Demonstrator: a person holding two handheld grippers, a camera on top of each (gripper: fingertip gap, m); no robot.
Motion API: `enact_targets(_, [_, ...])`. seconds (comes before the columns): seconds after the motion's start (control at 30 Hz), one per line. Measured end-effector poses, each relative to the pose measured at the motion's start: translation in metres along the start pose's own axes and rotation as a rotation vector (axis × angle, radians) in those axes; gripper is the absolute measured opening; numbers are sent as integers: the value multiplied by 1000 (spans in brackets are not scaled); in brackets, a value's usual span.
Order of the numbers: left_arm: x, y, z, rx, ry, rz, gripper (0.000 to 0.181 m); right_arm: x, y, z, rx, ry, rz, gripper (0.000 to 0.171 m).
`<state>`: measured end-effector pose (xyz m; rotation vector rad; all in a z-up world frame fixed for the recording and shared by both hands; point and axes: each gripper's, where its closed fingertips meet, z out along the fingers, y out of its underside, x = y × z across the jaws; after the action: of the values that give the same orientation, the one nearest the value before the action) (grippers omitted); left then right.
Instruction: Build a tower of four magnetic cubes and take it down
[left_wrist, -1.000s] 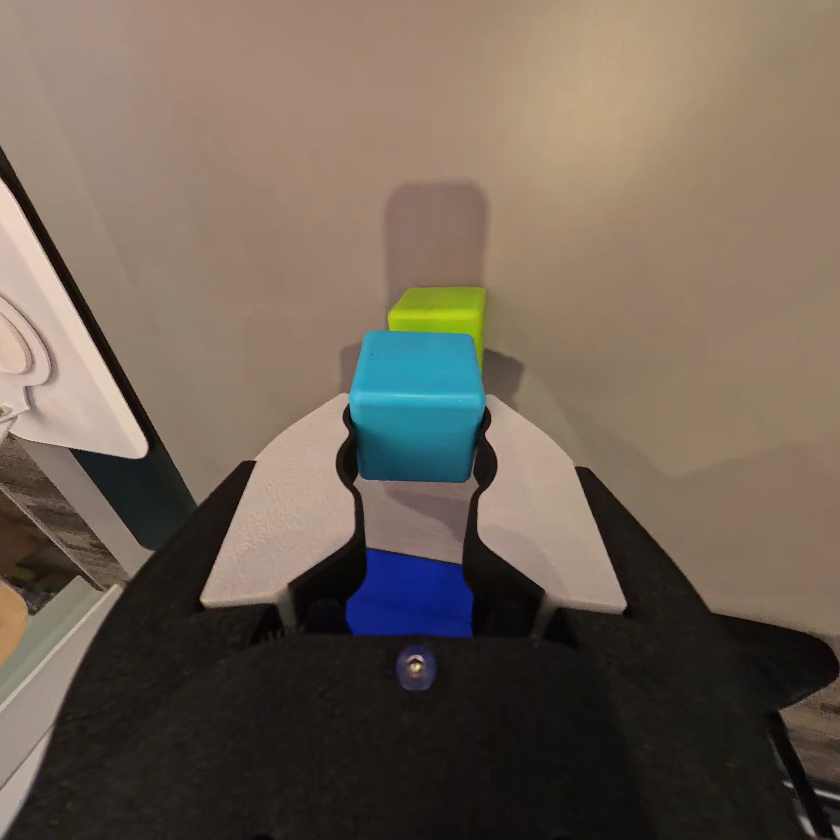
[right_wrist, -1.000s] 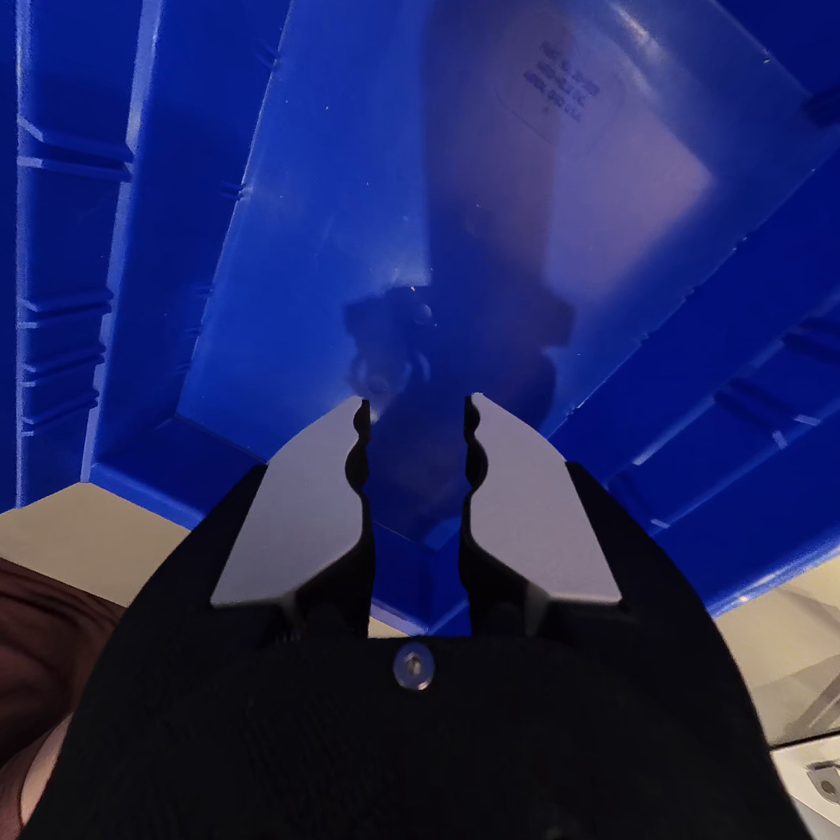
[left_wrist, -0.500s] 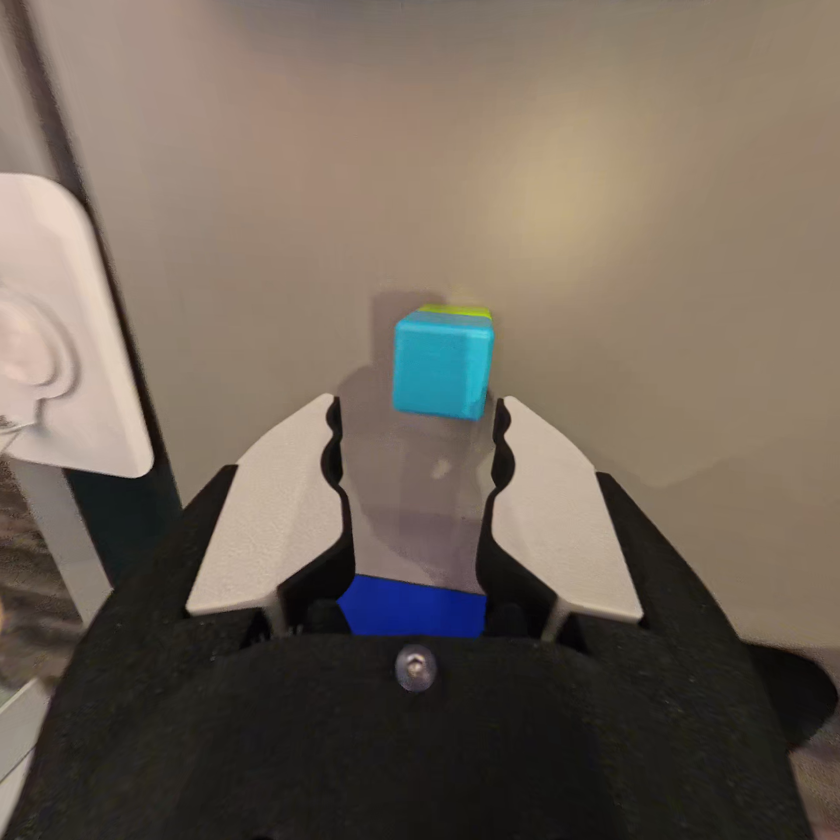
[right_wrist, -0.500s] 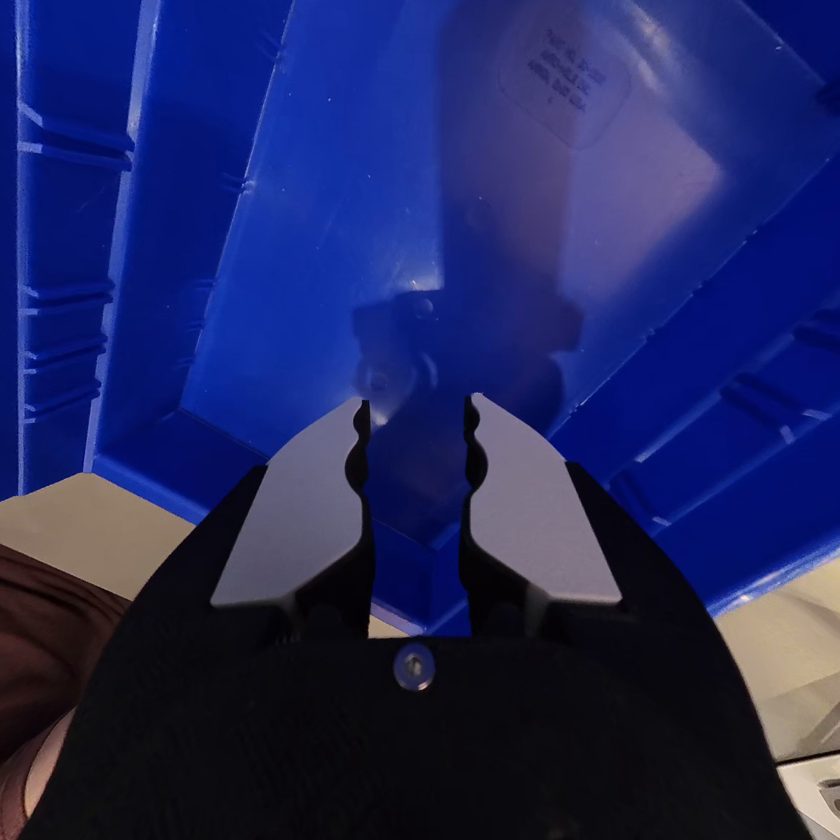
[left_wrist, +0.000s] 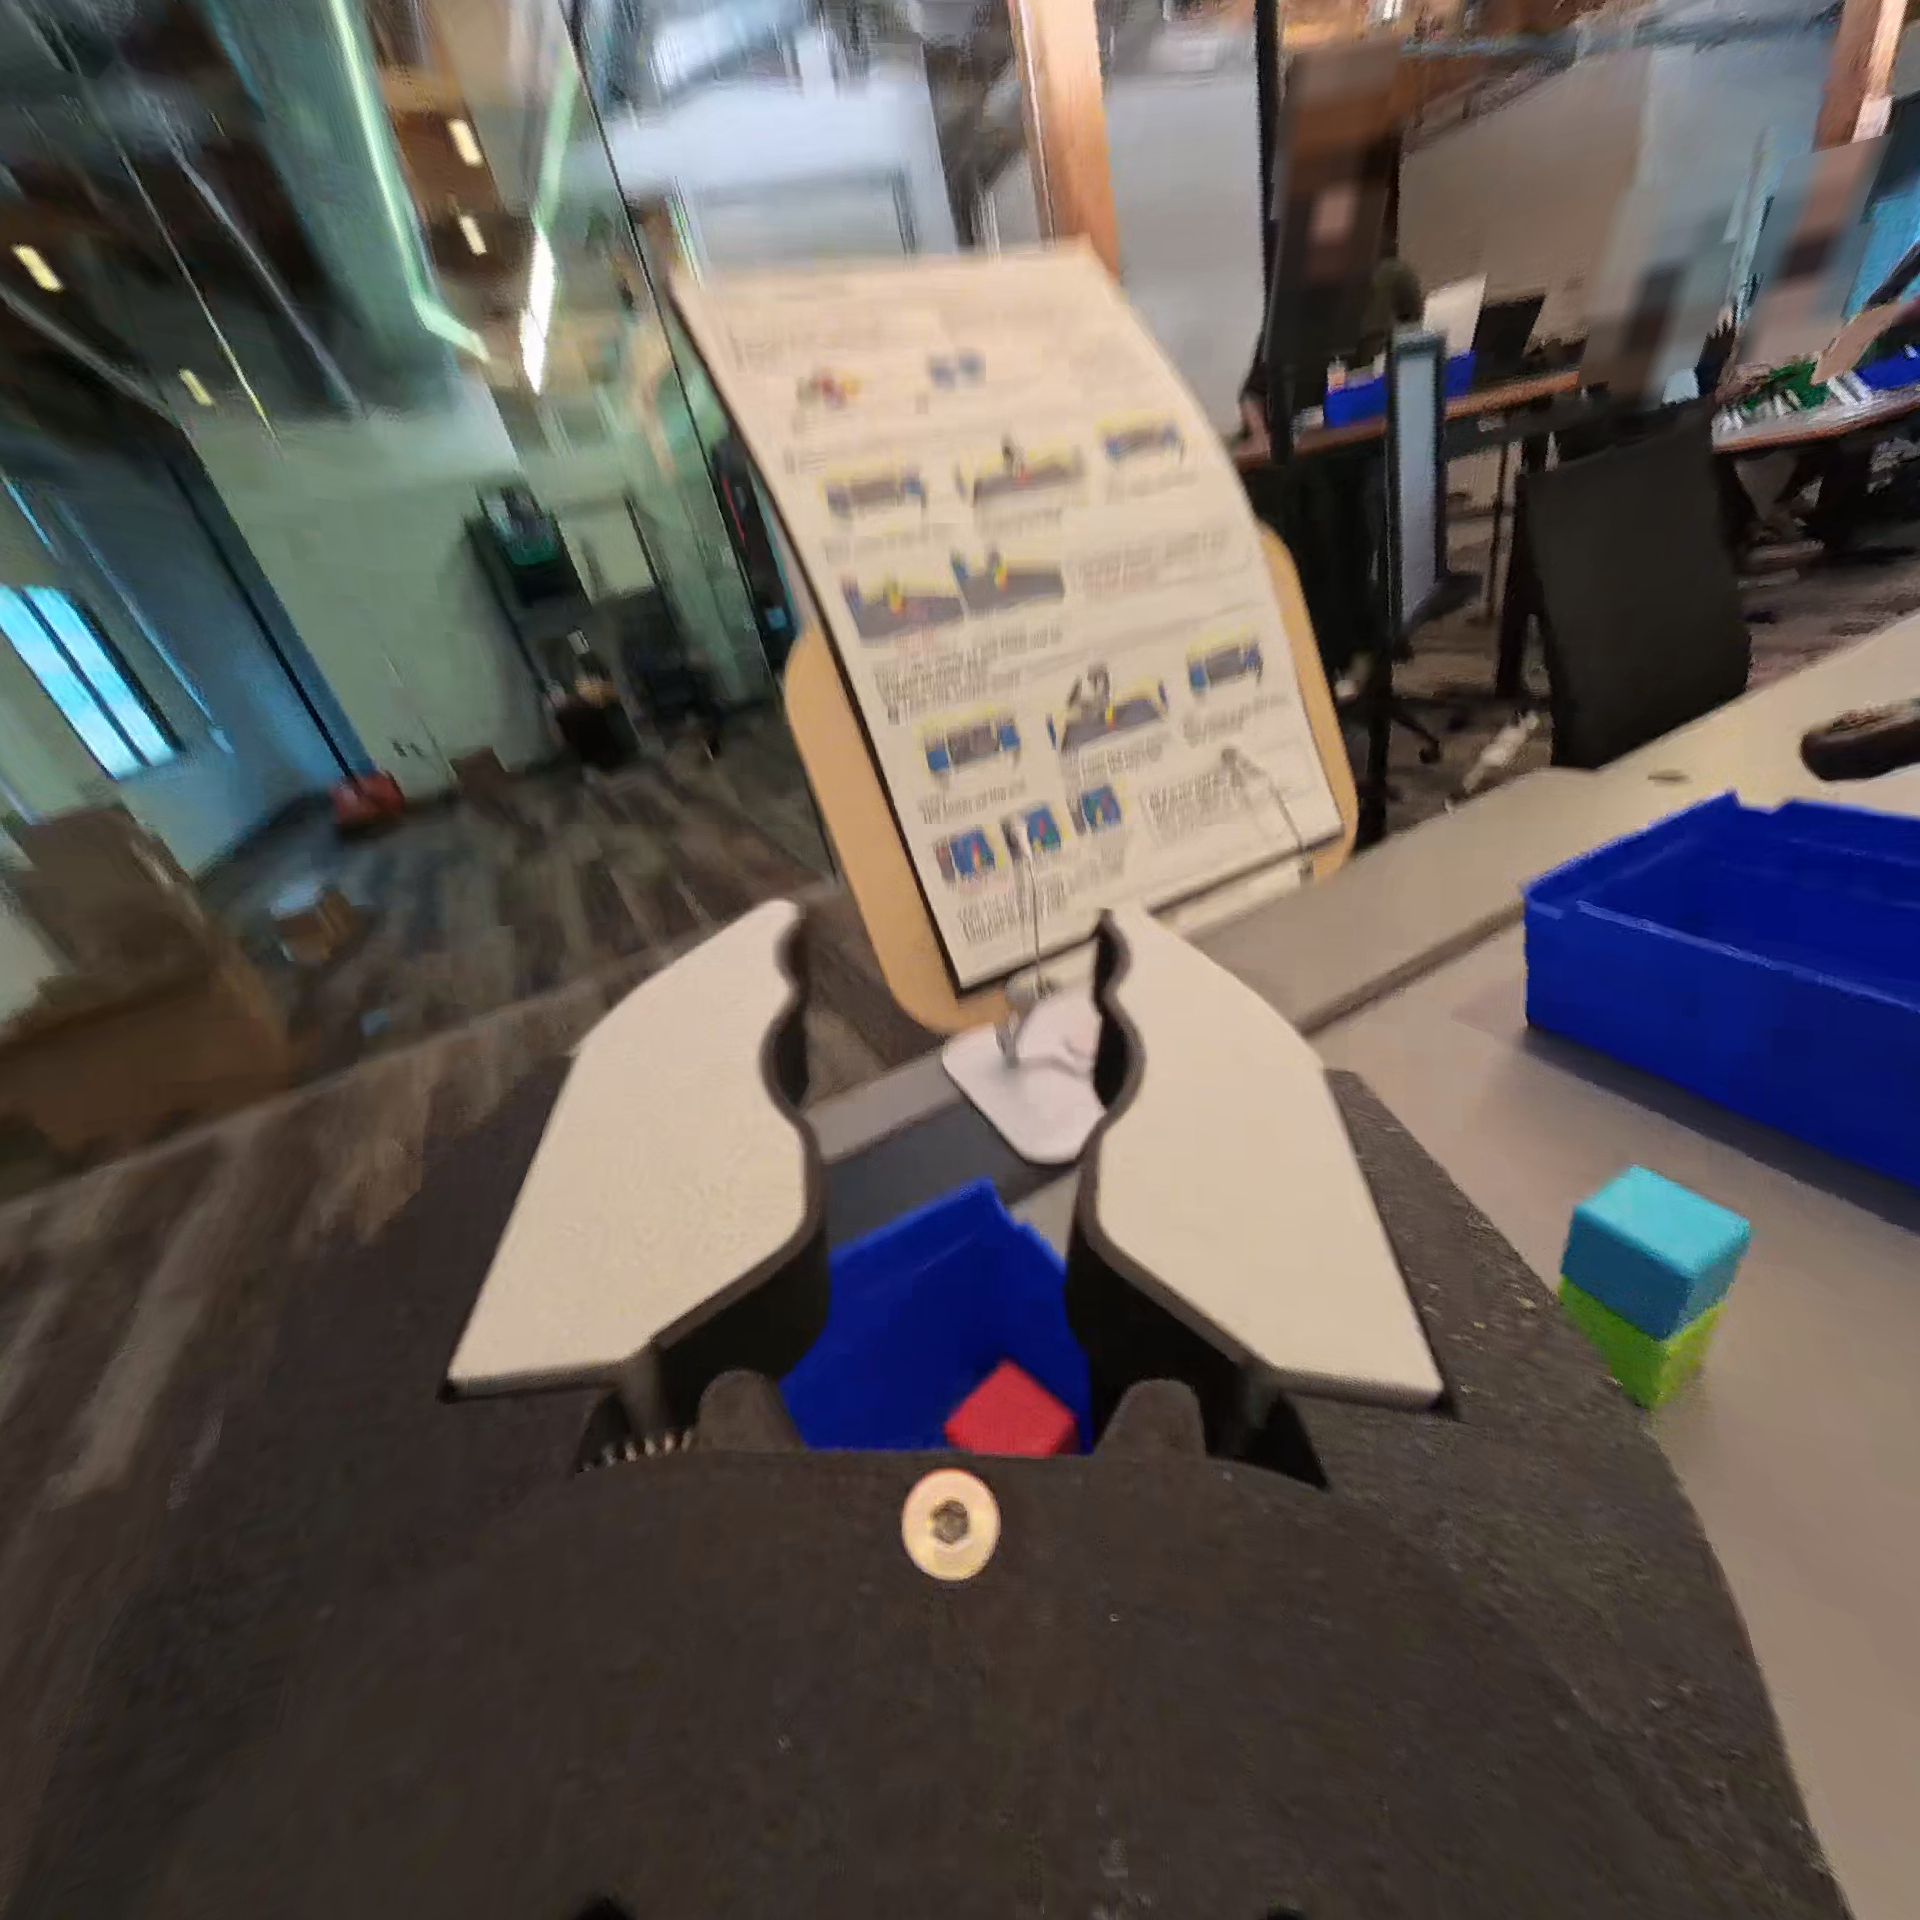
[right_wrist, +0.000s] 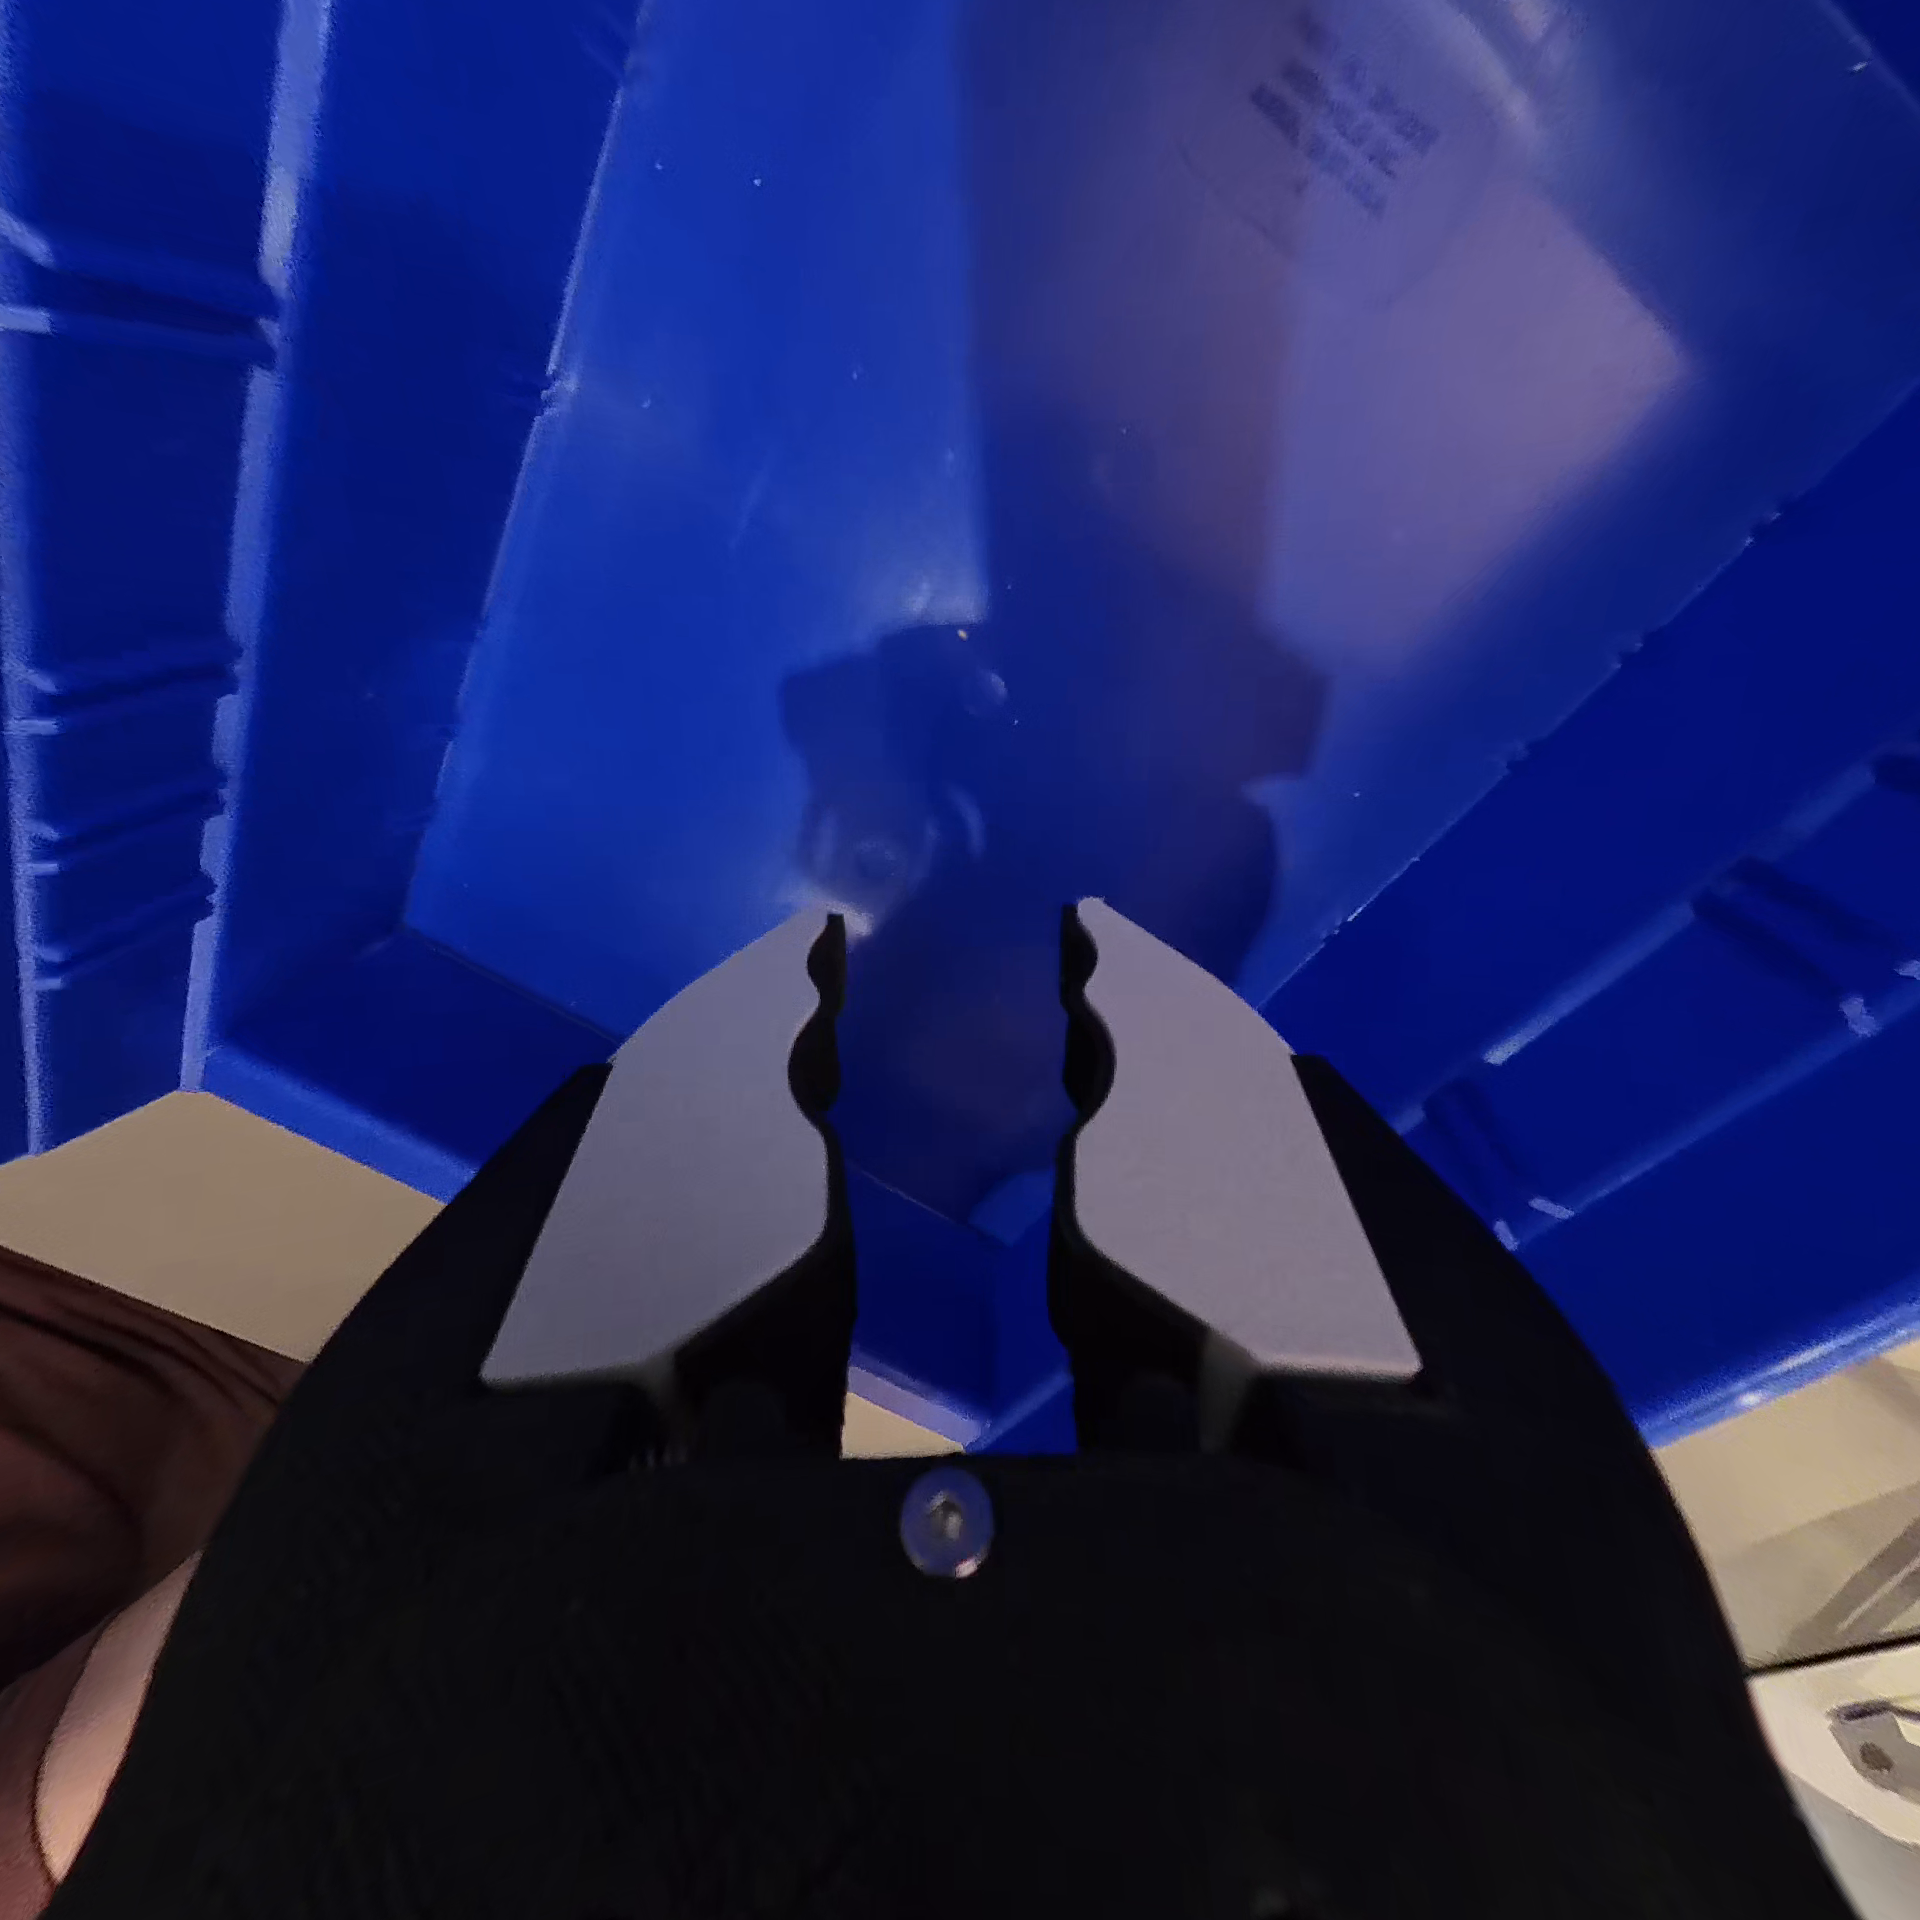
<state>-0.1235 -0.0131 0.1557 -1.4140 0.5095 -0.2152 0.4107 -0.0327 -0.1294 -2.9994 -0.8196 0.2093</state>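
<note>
Cubes: teal cube (left_wrist: 1652, 1247) sitting on green cube (left_wrist: 1644, 1359) on tabletop (left_wrist: 1558, 1049); red cube (left_wrist: 1006, 1423) lying in blue bin (left_wrist: 925, 1309). Left gripper (left_wrist: 948, 966) & right gripper (right_wrist: 948, 925) fingers gaping, holding nothing. Poster (left_wrist: 1018, 623) text too blurred.

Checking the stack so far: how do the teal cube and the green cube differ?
The teal cube sits on top; the green cube is underneath, on the table. The teal cube's top face shows; the green cube's is covered. Both look the same size, with edges roughly lined up.
</note>
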Motion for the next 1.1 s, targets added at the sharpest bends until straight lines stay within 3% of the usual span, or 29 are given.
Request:
enact_targets(0.07, [-4,30,6,-134,55,-39,69,1,2,4,-19,4,13,42])
enact_targets(0.13, [-8,59,15,-221,69,11,70,0,7,9,-46,6,18,42])
enact_targets(0.2, [-8,95,22,-345,109,110,55,0,12,13,-80,8,19,42])
enact_targets(0.33, [-2,167,34,-607,215,217,53,-4,10,18,-92,1,14,42])
enact_targets(0.53, [9,243,41,-844,348,333,54,-7,12,20,-115,2,3,42])
enact_targets(0.73, [28,269,47,-895,455,312,56,-8,12,16,-103,8,-1,42])
enact_targets(1.1, [26,298,44,-1029,450,393,56,-8,14,16,-113,2,-7,42])
